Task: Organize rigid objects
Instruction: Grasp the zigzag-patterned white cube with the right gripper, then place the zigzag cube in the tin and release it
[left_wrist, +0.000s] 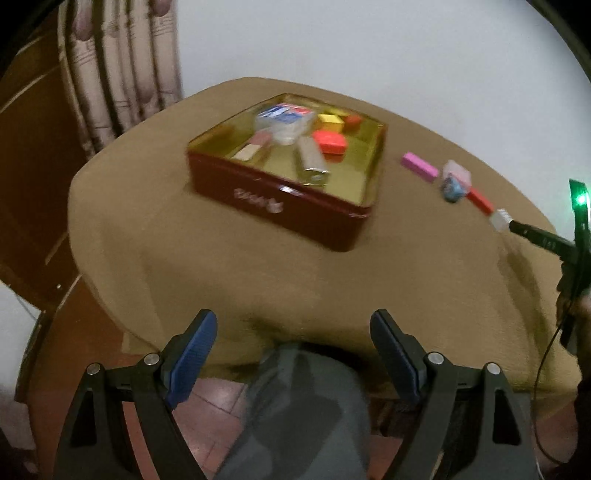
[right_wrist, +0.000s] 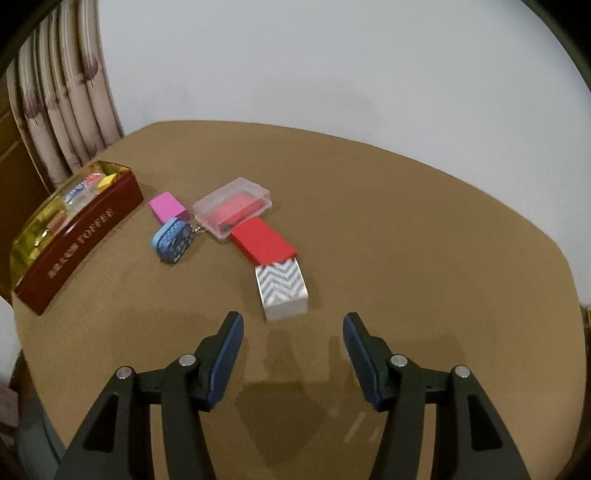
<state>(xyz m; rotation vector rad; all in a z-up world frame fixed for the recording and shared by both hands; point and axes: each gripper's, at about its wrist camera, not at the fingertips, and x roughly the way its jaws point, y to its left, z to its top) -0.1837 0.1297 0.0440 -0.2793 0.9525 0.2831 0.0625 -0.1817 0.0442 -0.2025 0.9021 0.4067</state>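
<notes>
**Q:** What sits on the table (right_wrist: 406, 258), left to right?

**A:** Near the left edge, an open red tin (right_wrist: 79, 243) holding small boxes and blocks. Beside it a pink block (right_wrist: 167, 207), with a blue pouch (right_wrist: 173, 240) just in front. Next, a clear case (right_wrist: 233, 206), then a red box (right_wrist: 263, 240) touching its front corner, and a chevron box (right_wrist: 283, 292) touching the red one, nearest the front edge.

**Q:** And the tools?

**A:** The left gripper (left_wrist: 293, 354) hangs spread wide beyond the table's front edge, gripping nothing. The right gripper (right_wrist: 293, 354) hovers spread over the table just short of the chevron box, also gripping nothing.

**Q:** Anything else?

**A:** A patterned curtain (right_wrist: 62, 122) hangs behind the tin.
</notes>
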